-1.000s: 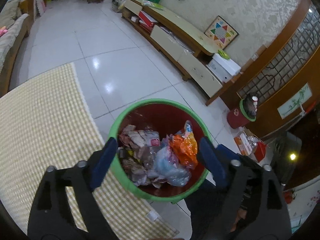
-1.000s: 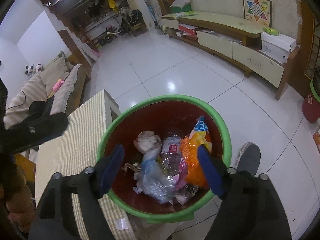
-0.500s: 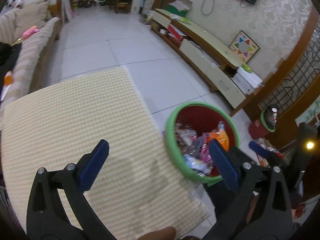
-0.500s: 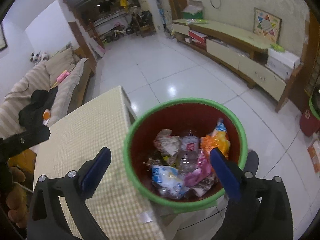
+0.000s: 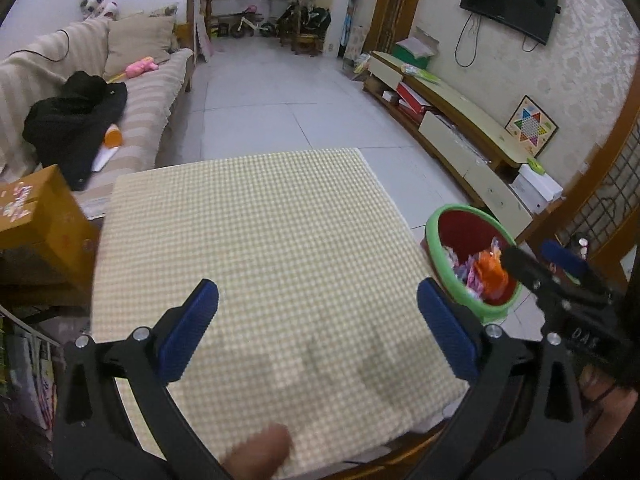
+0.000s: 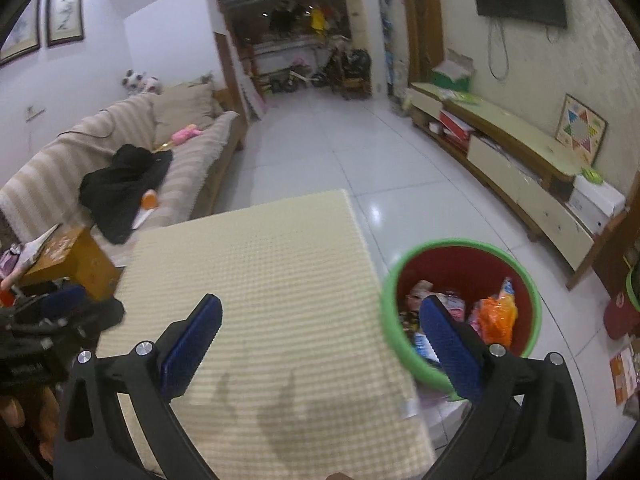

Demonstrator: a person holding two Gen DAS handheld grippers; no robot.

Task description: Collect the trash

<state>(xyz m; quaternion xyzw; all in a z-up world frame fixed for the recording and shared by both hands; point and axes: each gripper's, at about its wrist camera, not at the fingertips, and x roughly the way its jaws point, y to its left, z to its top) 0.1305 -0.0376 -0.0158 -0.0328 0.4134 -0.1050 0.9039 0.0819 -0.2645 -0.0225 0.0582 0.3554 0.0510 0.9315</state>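
Observation:
The trash bin (image 5: 434,236), red inside with a green rim (image 6: 460,245), stands on the floor against the table's right edge. Crumpled wrappers and bags (image 6: 492,316), one bright orange (image 5: 490,270), fill it. My left gripper (image 5: 316,300) hangs open over the yellow checked tablecloth (image 5: 256,232), nothing between its blue pads. My right gripper (image 6: 320,316) is open too, above the cloth's (image 6: 256,272) right part, its right finger in front of the bin. Each gripper shows at the edge of the other's view: right gripper (image 5: 540,258), left gripper (image 6: 60,308).
A striped sofa (image 5: 160,80) with a black garment (image 5: 76,120) runs along the left. An orange-brown box (image 5: 36,220) stands by the table's left corner. A low TV cabinet (image 6: 520,168) lines the right wall. White tile floor (image 6: 344,152) lies beyond. A small red bin (image 6: 620,316) sits far right.
Both grippers have pulled back from over the bin and swung left over the table. Their jaws have spread wider. The bin now sits at the right of both views.

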